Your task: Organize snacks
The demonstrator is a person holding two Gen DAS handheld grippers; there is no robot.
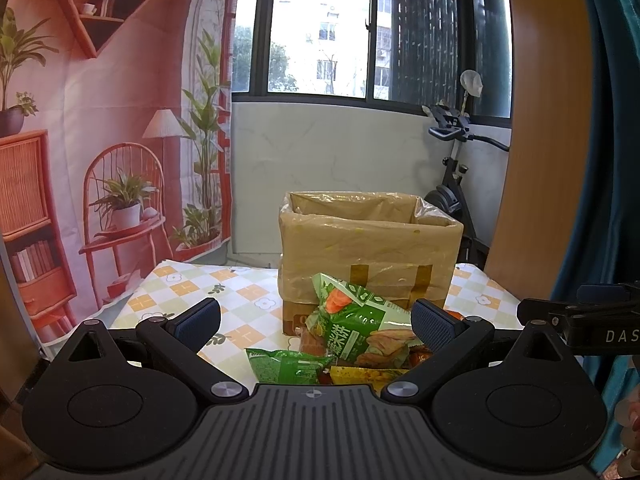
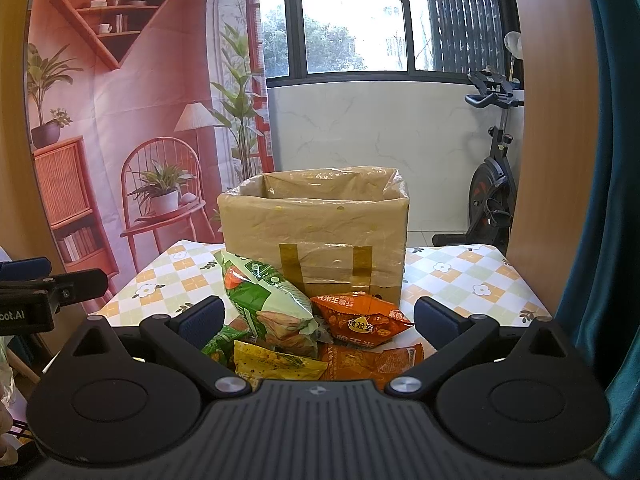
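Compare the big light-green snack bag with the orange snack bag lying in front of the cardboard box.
The light-green snack bag stands tilted and props against the cardboard box; the orange snack bag lies low beside it. The light-green snack bag looks larger and shows vegetable and cracker pictures; the orange snack bag has a yellow badge with characters. Both are sealed, puffy packets in the pile on the checkered tablecloth, still outside the box.
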